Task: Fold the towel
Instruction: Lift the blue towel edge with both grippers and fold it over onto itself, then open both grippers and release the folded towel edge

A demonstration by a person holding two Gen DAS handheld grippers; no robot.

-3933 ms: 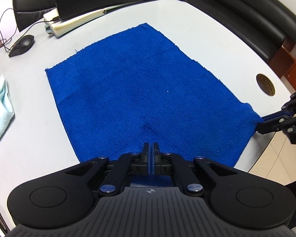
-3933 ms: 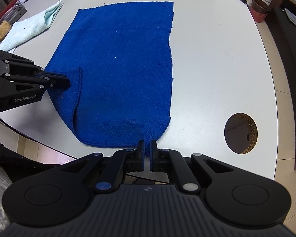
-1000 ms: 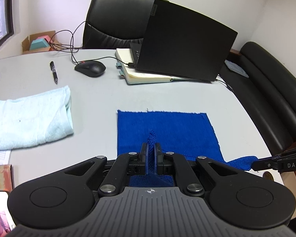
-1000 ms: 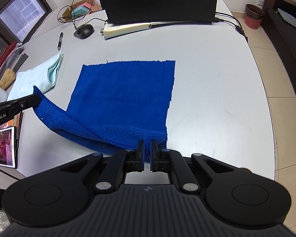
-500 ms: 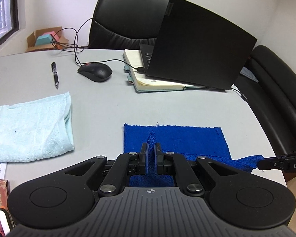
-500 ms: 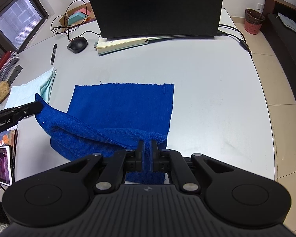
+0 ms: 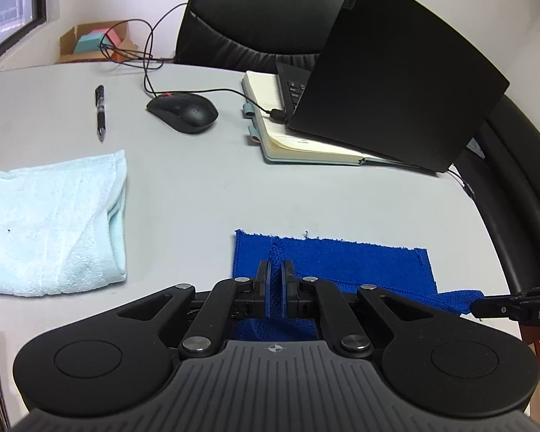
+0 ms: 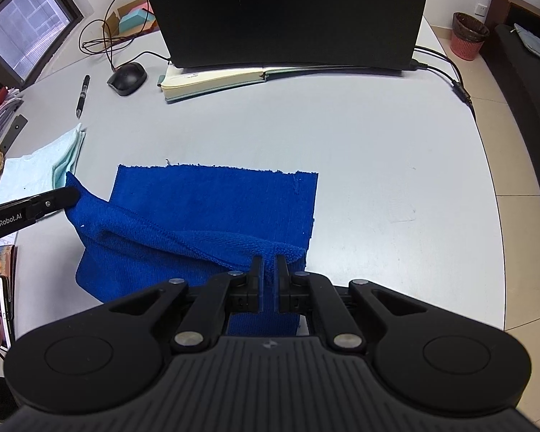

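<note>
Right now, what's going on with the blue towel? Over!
Left gripper and right gripper both shut on blue towel corners. Lifted edge partway over the flat half. Path to far edge clear; notebook and laptop beyond.

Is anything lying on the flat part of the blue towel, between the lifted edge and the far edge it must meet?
Nothing visible. The blue towel is bare up to its far edge; the notebook and light towel lie off it.
</note>
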